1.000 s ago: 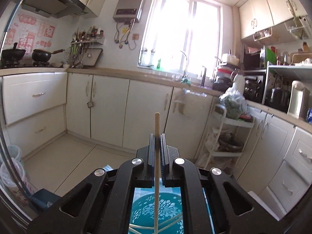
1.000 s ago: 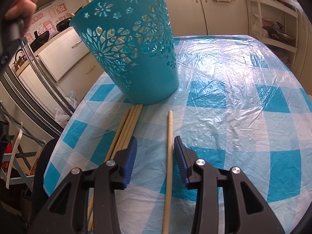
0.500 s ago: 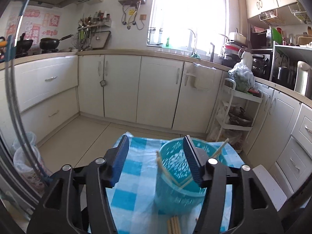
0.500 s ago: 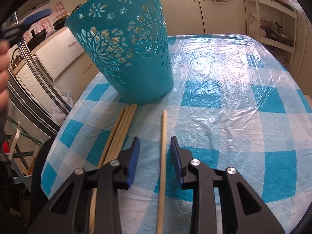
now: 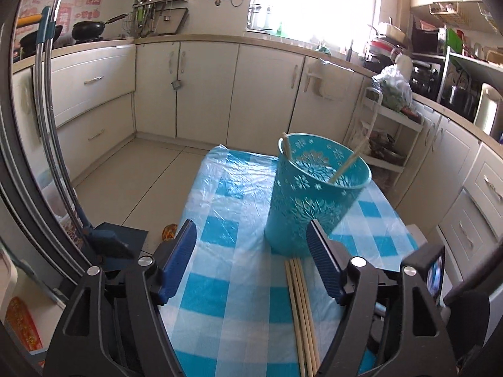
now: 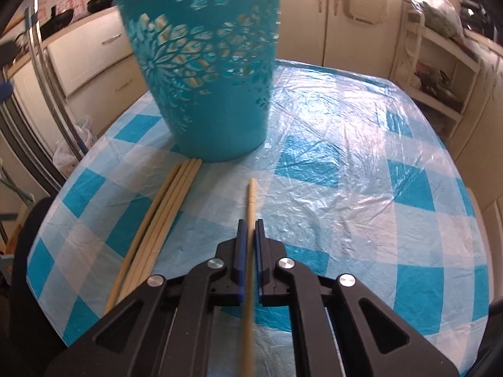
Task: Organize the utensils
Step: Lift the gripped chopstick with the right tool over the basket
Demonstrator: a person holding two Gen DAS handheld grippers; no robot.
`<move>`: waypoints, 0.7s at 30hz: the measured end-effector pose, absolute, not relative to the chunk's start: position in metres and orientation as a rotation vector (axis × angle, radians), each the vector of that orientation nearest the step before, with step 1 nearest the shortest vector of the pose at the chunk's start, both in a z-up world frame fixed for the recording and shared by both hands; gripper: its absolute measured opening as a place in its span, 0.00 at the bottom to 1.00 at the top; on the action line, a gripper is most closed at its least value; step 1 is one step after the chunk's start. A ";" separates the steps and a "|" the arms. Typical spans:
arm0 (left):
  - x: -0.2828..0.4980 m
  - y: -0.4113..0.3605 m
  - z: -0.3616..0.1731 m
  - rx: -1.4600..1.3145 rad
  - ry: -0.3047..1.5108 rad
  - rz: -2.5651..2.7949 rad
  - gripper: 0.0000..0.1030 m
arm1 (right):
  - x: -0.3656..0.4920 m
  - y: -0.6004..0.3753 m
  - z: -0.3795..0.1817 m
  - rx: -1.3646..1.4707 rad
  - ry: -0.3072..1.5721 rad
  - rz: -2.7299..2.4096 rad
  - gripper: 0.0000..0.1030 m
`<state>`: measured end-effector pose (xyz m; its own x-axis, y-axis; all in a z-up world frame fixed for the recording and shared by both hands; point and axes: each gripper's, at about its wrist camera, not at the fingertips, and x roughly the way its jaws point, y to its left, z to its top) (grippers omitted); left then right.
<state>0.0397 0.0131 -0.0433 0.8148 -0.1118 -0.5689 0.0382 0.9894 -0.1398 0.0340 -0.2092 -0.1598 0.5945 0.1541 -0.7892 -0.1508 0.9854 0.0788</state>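
A: What has changed around the teal plastic basket with flower cut-outs (image 5: 316,188)?

B: Two things. The left gripper (image 5: 251,264) had a pale wooden chopstick clamped a second ago; now its fingers (image 5: 179,257) stand wide apart with nothing between them — jaws that have just been opening. Two chopsticks in the basket (image 5: 347,165) lean on its rim, one at the near-left edge, one at the far-right, so I judge the carried stick is one of them.

A: And the other hand?

B: The right gripper (image 6: 248,229) has just been closing, and its blue-padded fingers (image 6: 240,251) are now clenched on the single pale wooden chopstick (image 6: 251,198) that lies on the tabletop (image 6: 361,172) just in front of the basket's base, its tip pointing toward the basket and short of touching it.

A: What is left on the blue-and-white checked plastic cloth?

B: A bundle of four loose chopsticks (image 6: 163,213), side by side, their far ends at the foot of the basket, to the left of the gripped one. The left gripper hangs over that bundle, basket straight ahead.

A: So the sorting stands where?

B: Partway, I'd say — two in, one gripped yet not lifted, four waiting. The lift looks like the next step.
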 end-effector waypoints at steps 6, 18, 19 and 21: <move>0.019 0.004 -0.037 -0.066 0.603 -0.094 0.77 | 0.022 -0.229 -0.142 0.164 0.864 0.200 0.05; 0.012 0.002 -0.032 -0.066 0.625 -0.102 0.80 | -0.005 -0.244 -0.070 0.359 0.663 0.296 0.05; 0.010 0.002 -0.031 -0.066 0.625 -0.102 0.80 | -0.005 -0.246 -0.064 0.370 0.647 0.304 0.05; 0.009 0.002 -0.031 -0.065 0.627 -0.102 0.81 | -0.005 -0.243 -0.049 0.384 0.607 0.323 0.05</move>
